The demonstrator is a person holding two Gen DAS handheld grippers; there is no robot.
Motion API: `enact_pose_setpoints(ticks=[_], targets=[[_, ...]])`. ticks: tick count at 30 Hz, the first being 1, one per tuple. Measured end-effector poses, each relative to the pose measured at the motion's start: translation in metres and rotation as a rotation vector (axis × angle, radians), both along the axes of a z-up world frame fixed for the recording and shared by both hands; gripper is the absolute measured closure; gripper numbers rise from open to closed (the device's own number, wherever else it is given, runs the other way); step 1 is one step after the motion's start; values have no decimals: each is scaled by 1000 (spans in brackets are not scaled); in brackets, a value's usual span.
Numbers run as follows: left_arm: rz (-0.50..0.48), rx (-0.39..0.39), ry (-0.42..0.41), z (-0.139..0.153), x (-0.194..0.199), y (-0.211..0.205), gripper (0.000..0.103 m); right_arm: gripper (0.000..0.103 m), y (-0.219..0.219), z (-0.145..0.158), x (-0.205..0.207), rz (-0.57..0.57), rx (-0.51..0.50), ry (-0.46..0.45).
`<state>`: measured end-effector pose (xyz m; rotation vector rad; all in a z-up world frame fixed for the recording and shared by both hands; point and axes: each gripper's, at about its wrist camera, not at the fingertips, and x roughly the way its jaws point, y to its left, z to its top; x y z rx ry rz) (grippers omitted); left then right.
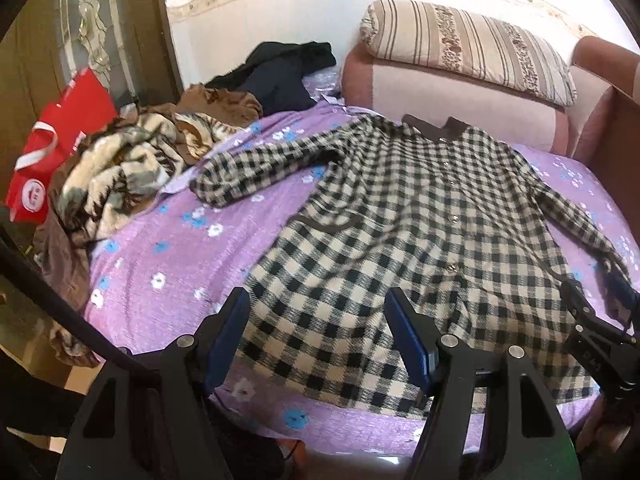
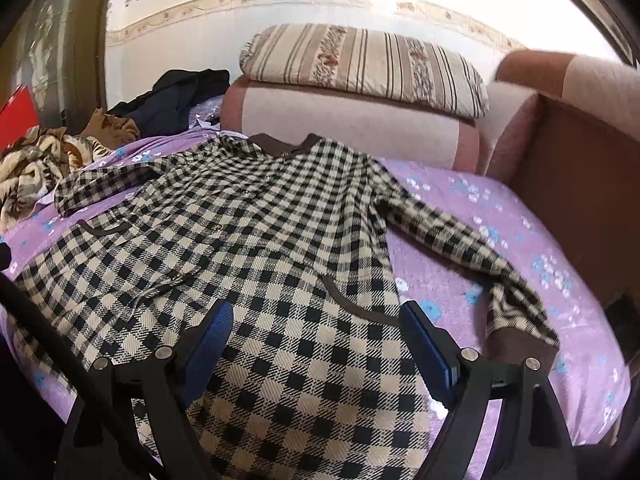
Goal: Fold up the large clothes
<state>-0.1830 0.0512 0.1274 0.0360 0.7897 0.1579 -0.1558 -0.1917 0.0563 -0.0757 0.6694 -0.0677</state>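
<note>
Black-and-cream checked button-front coat point(image 2: 248, 232) lies flat on purple floral bedsheet point(image 2: 480, 240), brown collar toward striped pillow point(image 2: 360, 64), hem nearest. Left gripper point(image 1: 316, 312) and right gripper point(image 2: 316, 328) hover spread, empty. Crumpled brown-striped blanket point(image 1: 120, 176) heaped beside left sleeve.

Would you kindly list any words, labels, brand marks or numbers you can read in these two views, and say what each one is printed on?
None can be read for certain.
Red paper bag: a round white logo with red marks near its lower corner, too blurred to read.
Right tongs, in the left wrist view: faint embossed characters on the black arm, too small to read.
Checked coat: no label or text visible.
Striped pillow: pattern only, no text.
</note>
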Motion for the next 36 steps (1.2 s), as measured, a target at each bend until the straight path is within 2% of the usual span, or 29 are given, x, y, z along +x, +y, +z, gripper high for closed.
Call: enact_pose_setpoints(ticks=[10, 24, 30, 34, 36], targets=[[20, -8, 22, -5, 5, 2, 34, 15, -3, 0, -1, -2, 10, -3], [81, -57, 52, -11, 14, 20, 34, 15, -3, -9, 2, 2, 0, 28], [76, -41, 17, -2, 16, 14, 34, 15, -6, -15, 6, -7, -5, 56], [61, -32, -1, 4, 37, 5, 34, 15, -15, 4, 23, -3, 95, 41], [64, 12, -4, 8, 55, 0, 34, 15, -17, 19, 41, 10, 128, 37]])
